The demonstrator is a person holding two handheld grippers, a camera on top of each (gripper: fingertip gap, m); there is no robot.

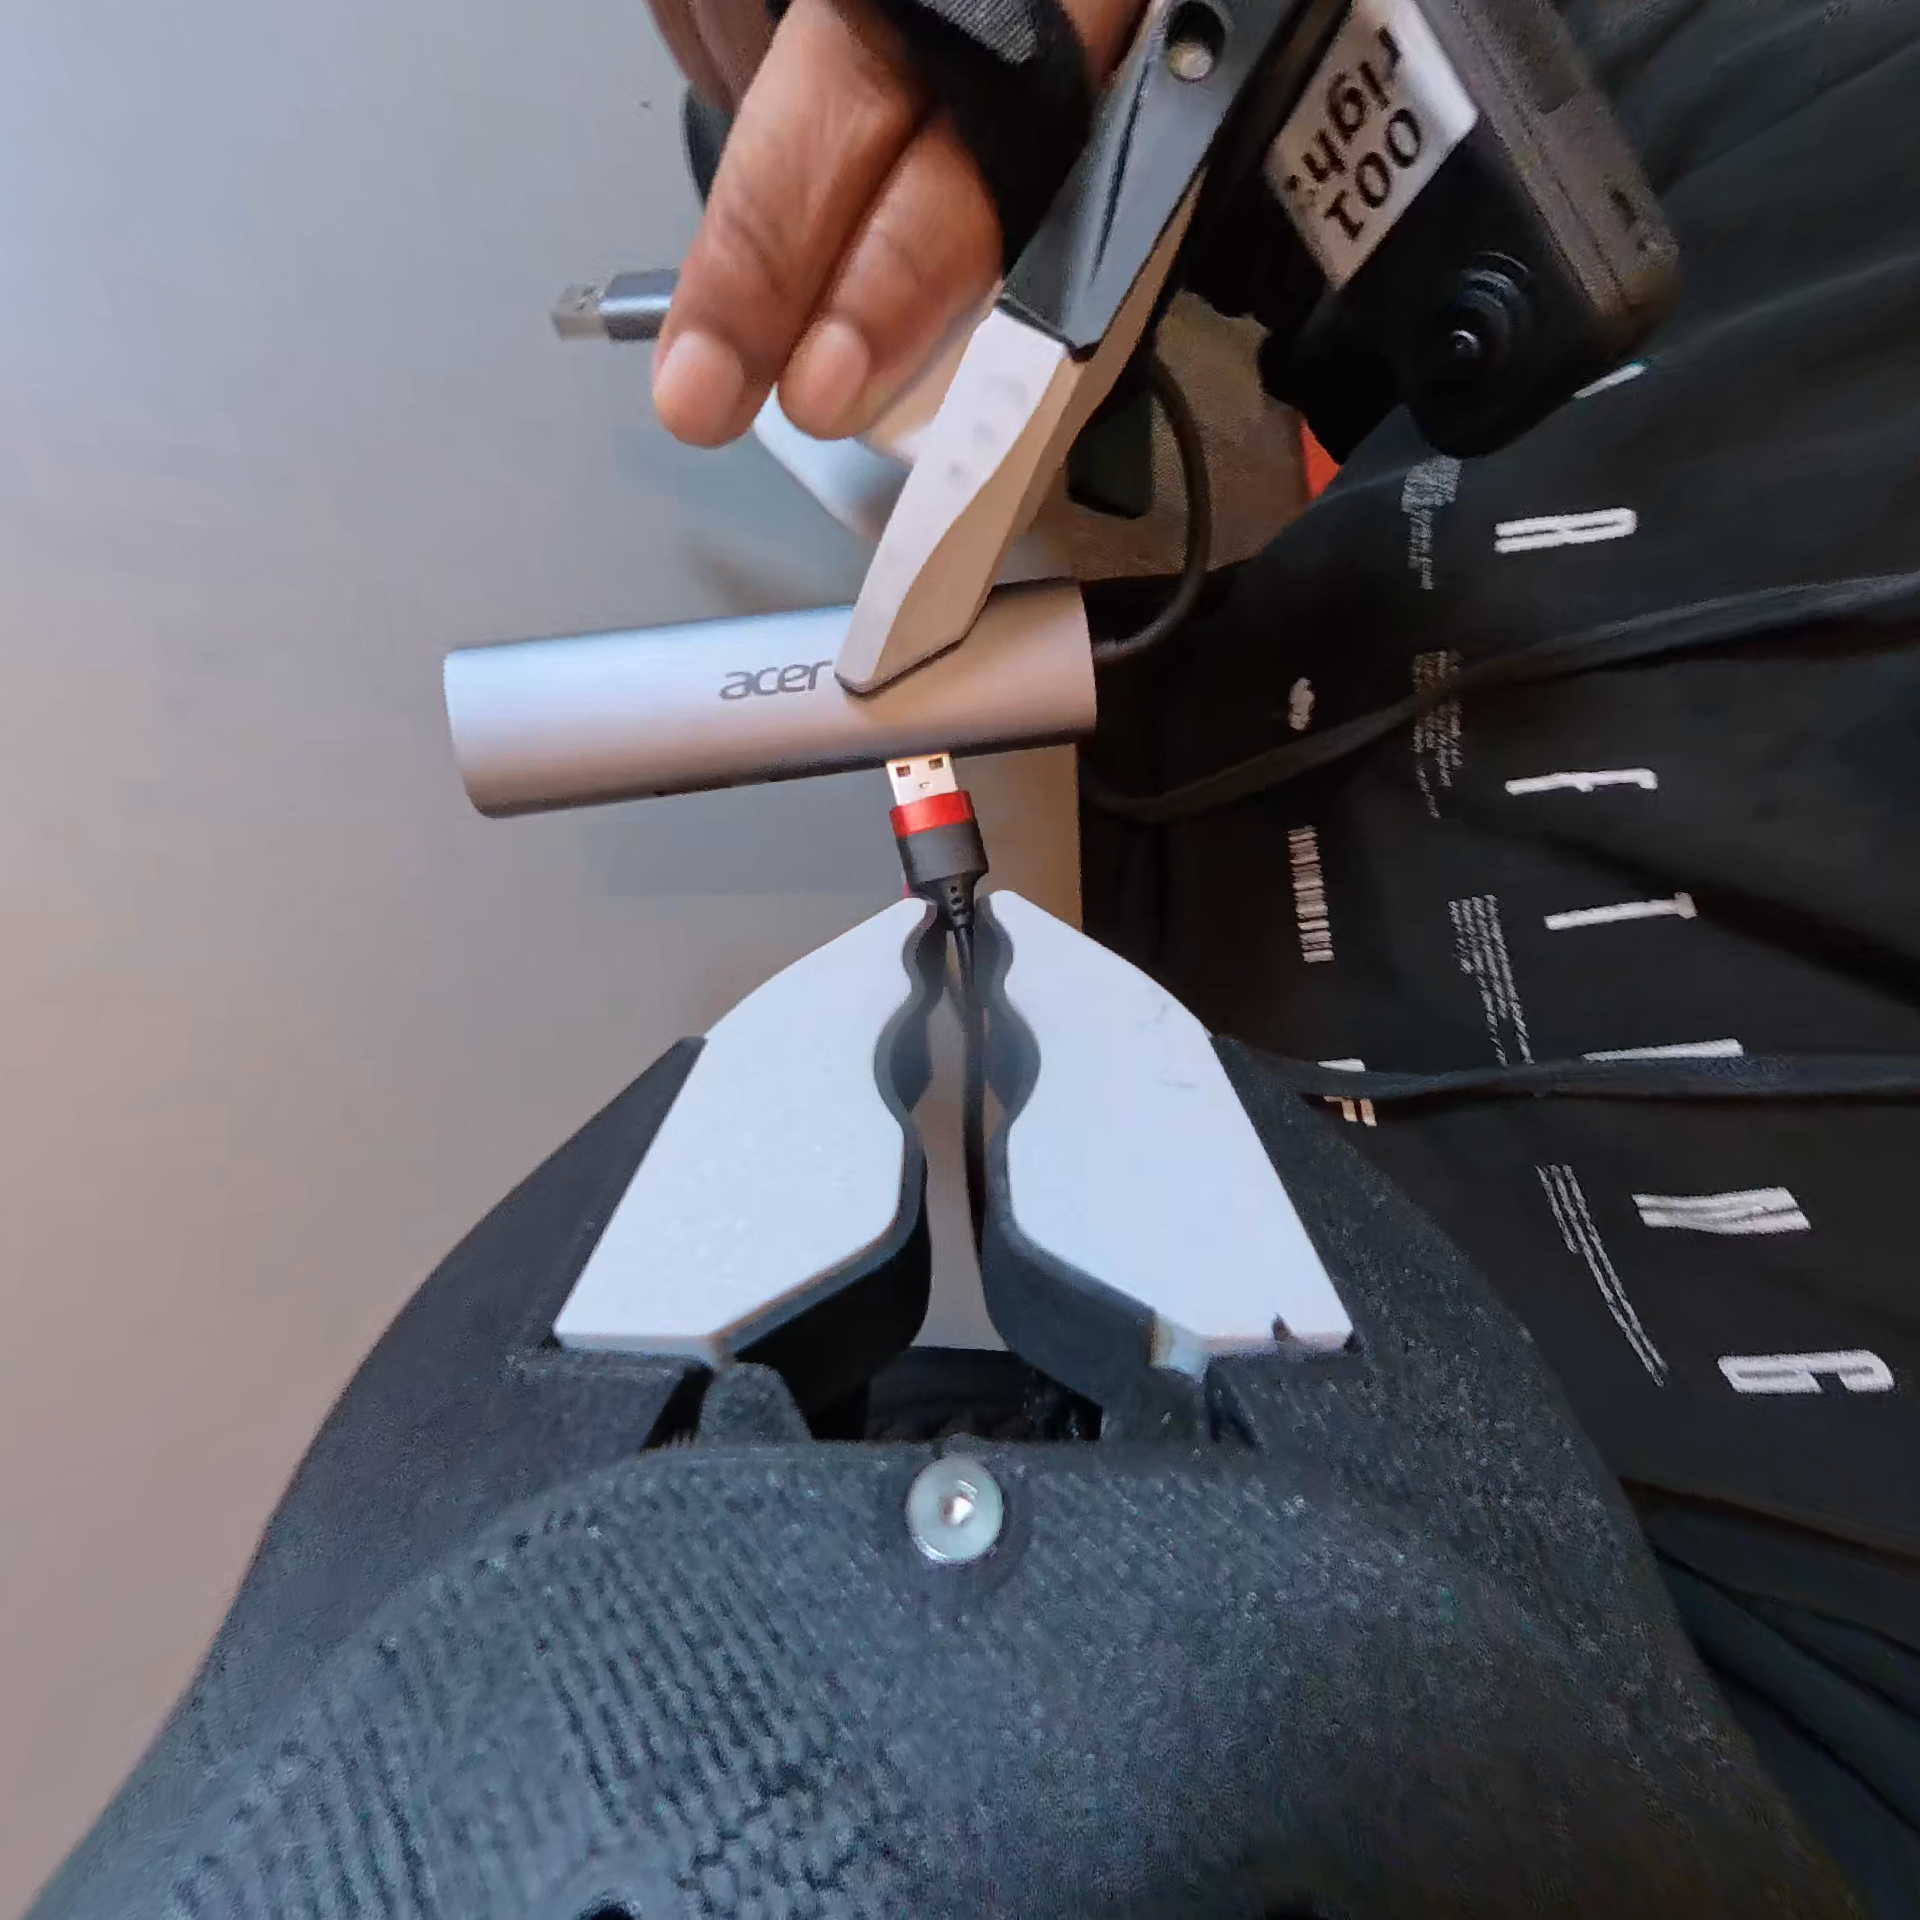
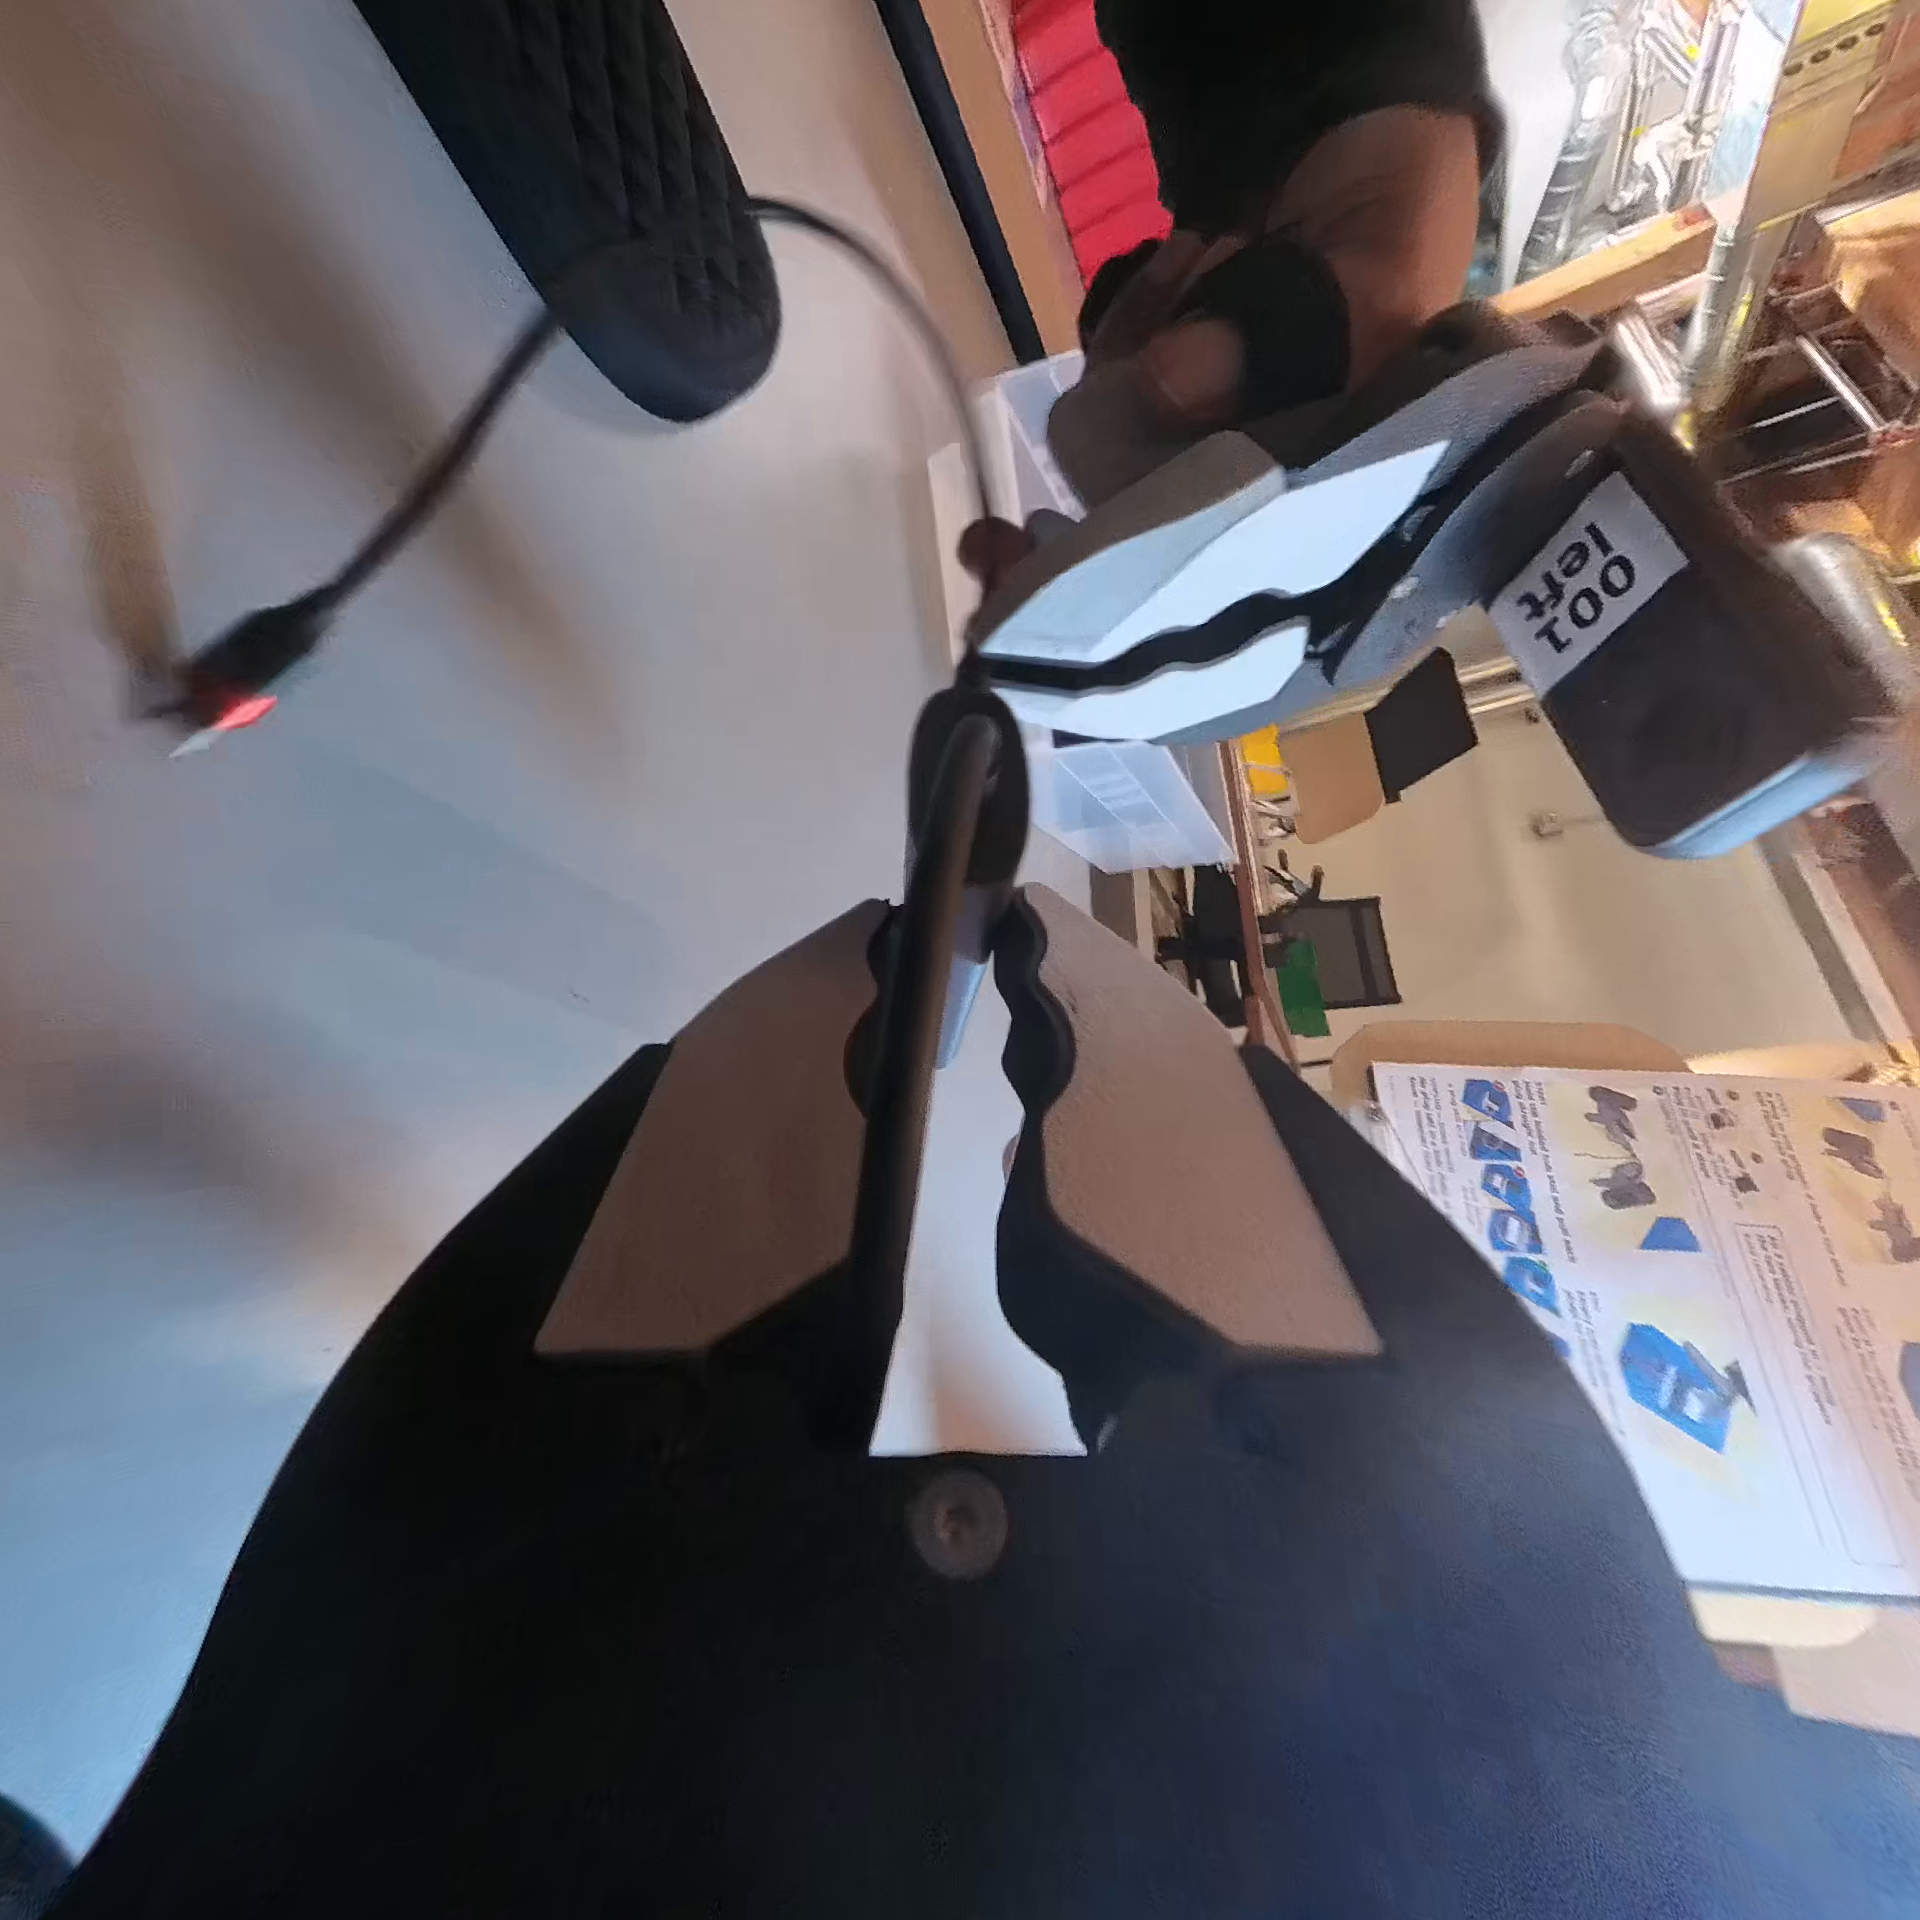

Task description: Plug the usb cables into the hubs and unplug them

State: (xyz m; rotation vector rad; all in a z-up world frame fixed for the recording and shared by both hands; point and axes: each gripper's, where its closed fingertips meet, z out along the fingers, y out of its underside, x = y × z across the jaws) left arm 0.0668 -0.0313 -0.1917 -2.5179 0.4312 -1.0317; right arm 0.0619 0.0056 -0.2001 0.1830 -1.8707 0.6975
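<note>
In the left wrist view my left gripper (image 1: 956,920) is shut on the black cable just behind a red-and-black USB plug (image 1: 932,821). The plug's metal tip meets the lower side of a grey USB hub (image 1: 644,717); most of the metal still shows. My right gripper (image 1: 894,670) is shut on the hub's right half from above. In the right wrist view the hub (image 2: 914,1039) runs edge-on between my right gripper's (image 2: 956,925) fingers, and my left gripper (image 2: 987,665) is at its far end.
A second red-and-black USB plug (image 2: 239,696) lies loose on the pale table with its black cable. The hub's own grey plug (image 1: 613,307) hangs behind. A black ribbed cylinder (image 2: 623,208) lies at the back. A printed sheet (image 2: 1662,1299) and clear bins (image 2: 1122,790) are at the right. Across from one pair of fingers to the other is roughly 5 cm.
</note>
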